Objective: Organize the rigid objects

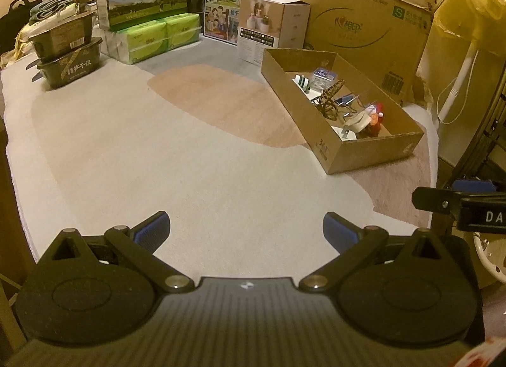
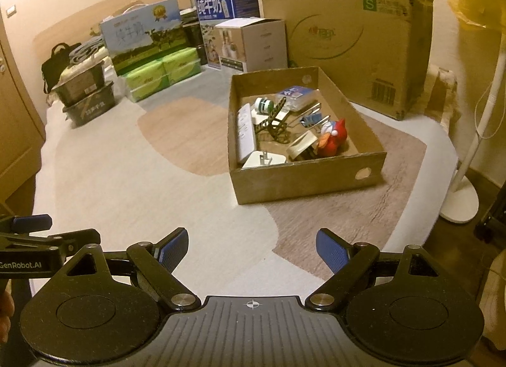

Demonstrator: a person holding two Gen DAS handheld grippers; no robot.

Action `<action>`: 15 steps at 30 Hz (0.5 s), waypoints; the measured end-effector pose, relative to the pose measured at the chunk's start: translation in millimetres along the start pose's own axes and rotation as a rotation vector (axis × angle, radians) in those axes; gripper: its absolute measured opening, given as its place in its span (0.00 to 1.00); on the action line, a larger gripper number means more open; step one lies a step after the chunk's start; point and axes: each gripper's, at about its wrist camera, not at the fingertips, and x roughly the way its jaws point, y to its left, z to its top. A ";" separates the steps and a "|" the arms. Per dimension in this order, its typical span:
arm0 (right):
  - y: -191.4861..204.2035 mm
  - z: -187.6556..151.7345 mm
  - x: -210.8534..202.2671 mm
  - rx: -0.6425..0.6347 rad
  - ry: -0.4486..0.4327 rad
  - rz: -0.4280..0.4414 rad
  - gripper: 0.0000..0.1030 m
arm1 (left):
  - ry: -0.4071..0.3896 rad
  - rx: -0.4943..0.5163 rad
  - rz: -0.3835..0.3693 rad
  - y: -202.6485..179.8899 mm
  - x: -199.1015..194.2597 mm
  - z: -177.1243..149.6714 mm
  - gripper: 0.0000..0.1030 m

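Both grippers hang spread and empty over the rug, with the cardboard tray of small things ahead of them.

The left gripper has its blue-padded fingers wide apart, holding nothing, above the pale rug. The right gripper is likewise released and empty. The open cardboard tray sits on the rug ahead and to the right, in front of a large cardboard carton. Inside the tray lie a red toy bird, a roll of tape, a white plug adapter, a white power strip, a green-and-white spool, a clear plastic box and a blue binder clip. Milk cartons, green tissue packs and stacked dark containers stand at the far side, well apart from the tray.
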 end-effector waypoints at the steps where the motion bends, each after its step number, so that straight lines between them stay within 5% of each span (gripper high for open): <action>1: 0.5 -0.4 0.4 -0.003 0.003 0.002 0.85 | -0.001 0.004 -0.002 -1.0 -0.6 -0.4 0.99; 15: -0.7 -5.8 4.5 0.006 0.023 0.003 0.85 | -0.003 -0.001 -0.013 -5.4 0.8 0.4 0.99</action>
